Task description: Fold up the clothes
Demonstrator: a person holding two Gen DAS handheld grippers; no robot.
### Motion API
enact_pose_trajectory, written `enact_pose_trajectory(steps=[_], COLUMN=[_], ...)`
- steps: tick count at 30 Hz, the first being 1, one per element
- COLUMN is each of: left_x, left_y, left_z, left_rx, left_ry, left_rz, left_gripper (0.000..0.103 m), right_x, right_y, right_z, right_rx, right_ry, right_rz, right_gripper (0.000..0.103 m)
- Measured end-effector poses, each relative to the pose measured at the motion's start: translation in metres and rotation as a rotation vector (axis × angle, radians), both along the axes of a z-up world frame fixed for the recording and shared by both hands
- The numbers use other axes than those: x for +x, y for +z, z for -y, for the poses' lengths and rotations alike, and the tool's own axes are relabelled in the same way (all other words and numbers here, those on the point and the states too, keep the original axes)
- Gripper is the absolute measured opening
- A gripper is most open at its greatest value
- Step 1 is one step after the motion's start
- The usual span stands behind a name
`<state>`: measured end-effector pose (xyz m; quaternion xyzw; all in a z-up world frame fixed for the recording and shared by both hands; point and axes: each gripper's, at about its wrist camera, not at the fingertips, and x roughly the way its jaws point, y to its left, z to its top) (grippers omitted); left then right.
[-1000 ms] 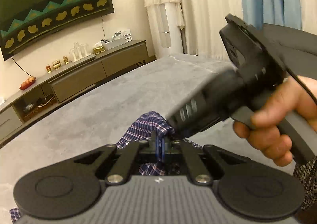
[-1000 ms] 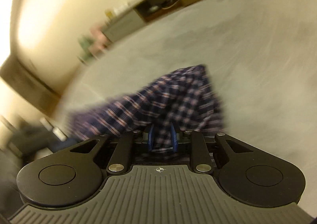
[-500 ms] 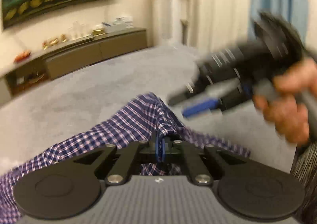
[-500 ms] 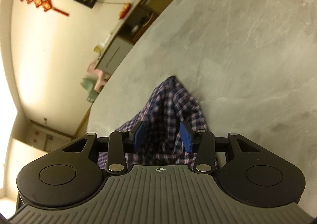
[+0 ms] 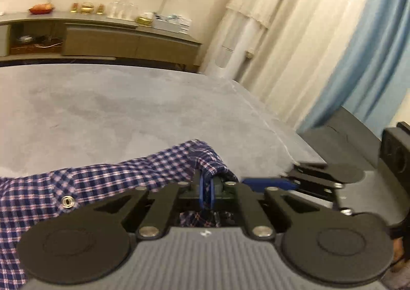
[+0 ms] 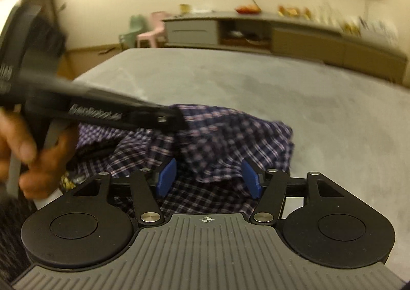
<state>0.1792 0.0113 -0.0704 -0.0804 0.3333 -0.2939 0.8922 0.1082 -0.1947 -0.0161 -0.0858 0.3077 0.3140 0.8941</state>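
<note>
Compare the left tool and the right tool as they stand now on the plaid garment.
The left tool is shut on a raised fold of the plaid garment; the right tool has just been opening, pads spread, pressing nothing. Cloth is pinched between the left tool's pads, but lies loose between the right tool's. Both have blue pads and sit over the grey table.

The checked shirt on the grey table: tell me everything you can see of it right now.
The navy, white and pink checked cotton-looking shirt lies rumpled and partly bunched on the grey table. A metal snap shows on one edge. The left gripper is shut on a raised fold. The right gripper has just been opening; cloth lies between its blue fingers, unpinched.
</note>
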Motion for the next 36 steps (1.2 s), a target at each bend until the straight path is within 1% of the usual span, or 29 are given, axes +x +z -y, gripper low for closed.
enact_pose_trajectory(steps=[1,2,3,4,5,6,9,11,12,14,15,19,21,22,23,25,26,27,28,29,30,31,33,36], left_x=[-0.001,-0.002,-0.004,-0.006,-0.008,-0.011,-0.018,-0.025,-0.031,-0.041,-0.047,-0.062,-0.064,-0.063,-0.063,-0.059,-0.06,-0.06,-0.06,-0.059,-0.059,-0.06,-0.061,-0.065], left_y=[0.001,0.001,0.0,0.0,-0.001,-0.003,-0.01,-0.013,-0.013,-0.012,-0.012,-0.017,-0.026,-0.032,-0.038,-0.047,-0.047,-0.044,-0.042,-0.038,-0.033,-0.03,-0.024,-0.019], left_z=[0.003,0.006,0.009,0.013,0.015,0.018,0.027,0.035,0.04,0.052,0.059,0.088,0.103,0.109,0.115,0.121,0.119,0.116,0.112,0.107,0.101,0.097,0.087,0.081], left_rx=[0.007,0.033,0.059,0.086,0.109,0.135,0.217,0.277,0.309,0.377,0.421,0.634,0.748,0.797,0.846,0.898,0.885,0.858,0.827,0.789,0.744,0.694,0.597,0.535], left_ry=[-0.019,-0.028,-0.037,-0.046,-0.056,-0.074,-0.125,-0.135,-0.146,-0.166,-0.175,-0.238,-0.29,-0.311,-0.332,-0.331,-0.324,-0.306,-0.277,-0.248,-0.225,-0.22,-0.211,-0.207], left_rz=[0.005,0.013,0.022,0.03,0.035,0.039,0.061,0.101,0.141,0.223,0.266,0.448,0.541,0.571,0.602,0.618,0.624,0.622,0.615,0.603,0.586,0.578,0.561,0.54], left_gripper=[0.005,0.005,0.005,0.005,0.005,0.006,0.009,0.016,0.02,0.046,0.048,0.048,0.047,0.036,0.007,0.003,0.003,0.003,0.003,0.003,0.003,0.003,0.003,0.003], right_x=[-0.003,-0.004,-0.002,0.001,0.004,0.004,0.0,-0.002,-0.002,-0.003,-0.002,0.003,0.003,0.002,0.002,0.003,0.003,0.004,0.005,0.007,0.008,0.012,0.023,0.037], right_y=[-0.001,-0.002,-0.003,-0.003,-0.003,-0.001,0.004,-0.002,-0.006,-0.014,-0.016,-0.015,-0.014,-0.014,-0.015,-0.014,-0.013,-0.011,-0.009,-0.007,-0.005,-0.006,-0.012,-0.029], right_z=[-0.004,-0.007,-0.007,-0.005,-0.002,0.004,0.027,0.04,0.044,0.052,0.055,0.059,0.058,0.057,0.057,0.064,0.068,0.074,0.082,0.089,0.095,0.096,0.092,0.068], right_rx=[-0.03,-0.057,-0.062,-0.051,-0.04,-0.016,0.096,0.168,0.19,0.228,0.239,0.262,0.264,0.255,0.246,0.27,0.286,0.311,0.343,0.371,0.396,0.399,0.365,0.303], right_ry=[0.0,-0.015,-0.036,-0.058,-0.08,-0.105,-0.161,-0.173,-0.178,-0.19,-0.198,-0.204,-0.196,-0.197,-0.197,-0.208,-0.215,-0.227,-0.243,-0.264,-0.288,-0.308,-0.339,-0.323], right_rz=[0.034,0.058,0.052,0.028,0.004,-0.016,-0.084,-0.15,-0.173,-0.21,-0.215,-0.208,-0.208,-0.207,-0.208,-0.224,-0.233,-0.236,-0.234,-0.23,-0.225,-0.223,-0.223,-0.255], right_gripper=[0.06,0.057,0.041,0.027,0.004,0.003,0.002,0.002,0.002,0.002,0.002,0.002,0.002,0.002,0.002,0.005,0.009,0.016,0.02,0.027,0.028,0.028,0.028,0.026])
